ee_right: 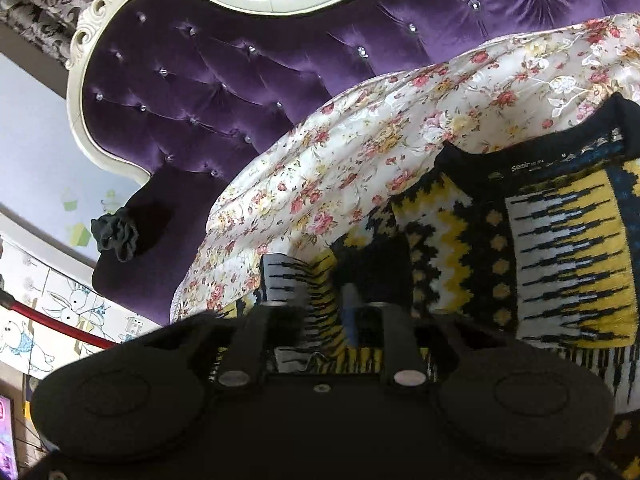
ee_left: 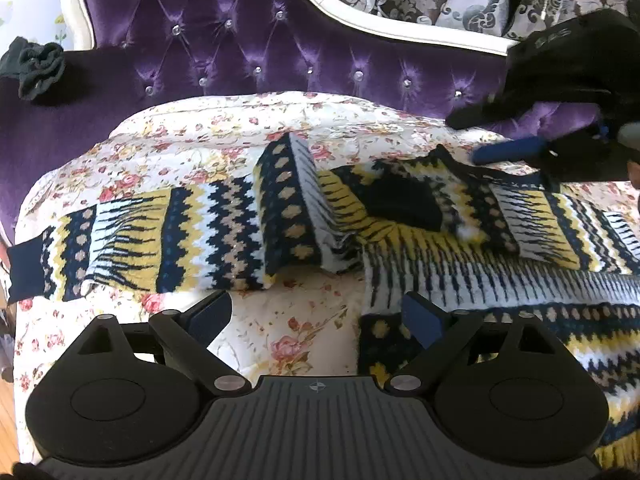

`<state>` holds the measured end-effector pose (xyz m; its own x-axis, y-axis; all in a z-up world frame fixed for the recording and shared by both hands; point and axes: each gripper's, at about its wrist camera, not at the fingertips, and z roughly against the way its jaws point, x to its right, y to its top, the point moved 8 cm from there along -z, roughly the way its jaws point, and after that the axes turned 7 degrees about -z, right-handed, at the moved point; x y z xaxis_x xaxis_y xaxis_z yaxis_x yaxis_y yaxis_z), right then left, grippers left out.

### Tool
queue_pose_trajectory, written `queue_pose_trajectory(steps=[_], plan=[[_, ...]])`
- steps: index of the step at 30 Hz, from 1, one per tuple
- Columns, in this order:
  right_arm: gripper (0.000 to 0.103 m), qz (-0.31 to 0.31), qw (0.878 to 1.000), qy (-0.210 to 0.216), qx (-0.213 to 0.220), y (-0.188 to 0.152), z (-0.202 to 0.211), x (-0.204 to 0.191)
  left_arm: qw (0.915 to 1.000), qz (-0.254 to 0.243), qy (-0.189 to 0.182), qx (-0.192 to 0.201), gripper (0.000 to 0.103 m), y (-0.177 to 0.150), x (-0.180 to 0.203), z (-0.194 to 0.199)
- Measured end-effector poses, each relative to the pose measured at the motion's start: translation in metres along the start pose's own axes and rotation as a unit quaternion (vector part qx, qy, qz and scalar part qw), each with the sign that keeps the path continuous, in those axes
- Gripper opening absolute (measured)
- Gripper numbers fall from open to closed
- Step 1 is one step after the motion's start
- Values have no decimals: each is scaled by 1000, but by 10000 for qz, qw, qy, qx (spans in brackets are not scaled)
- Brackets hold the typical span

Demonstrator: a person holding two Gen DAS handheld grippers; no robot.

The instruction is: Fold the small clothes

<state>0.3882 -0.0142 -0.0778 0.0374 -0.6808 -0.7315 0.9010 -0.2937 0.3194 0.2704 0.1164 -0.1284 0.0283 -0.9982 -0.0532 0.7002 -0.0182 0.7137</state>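
The patterned knit sweater lies spread across the floral bedspread, one sleeve stretched out to the left. The right hand-held gripper is pinched tight on a fold of the knit near the collar. The left hand-held gripper hangs wide open just above the sweater's lower edge. Behind, the purple tufted headboard carries a dark scrunchie.

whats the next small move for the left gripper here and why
Probably close the left gripper on the near edge of the sweater. Its fingers stand open with the right one over the hem, holding nothing, while the right gripper seems shut on knit near the collar. One sleeve lies stretched out across the floral bedspread, unfolded.
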Motion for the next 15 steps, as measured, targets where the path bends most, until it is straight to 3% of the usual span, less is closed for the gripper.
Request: queue_pose_trajectory(steps=[1, 2, 10, 15], plan=[[64, 119, 9999, -45, 116, 0, 4, 1, 10000, 22, 11, 3, 93, 0, -2, 0], [68, 255, 9993, -108, 258, 1, 10, 2, 10000, 43, 28, 17, 93, -1, -4, 1], [78, 554, 9870, -1143, 988, 12, 61, 63, 9997, 57, 3, 237, 93, 1, -14, 12], [87, 628, 9749, -1675, 1323, 2, 90, 101, 9978, 577, -264, 192, 93, -1, -38, 14]])
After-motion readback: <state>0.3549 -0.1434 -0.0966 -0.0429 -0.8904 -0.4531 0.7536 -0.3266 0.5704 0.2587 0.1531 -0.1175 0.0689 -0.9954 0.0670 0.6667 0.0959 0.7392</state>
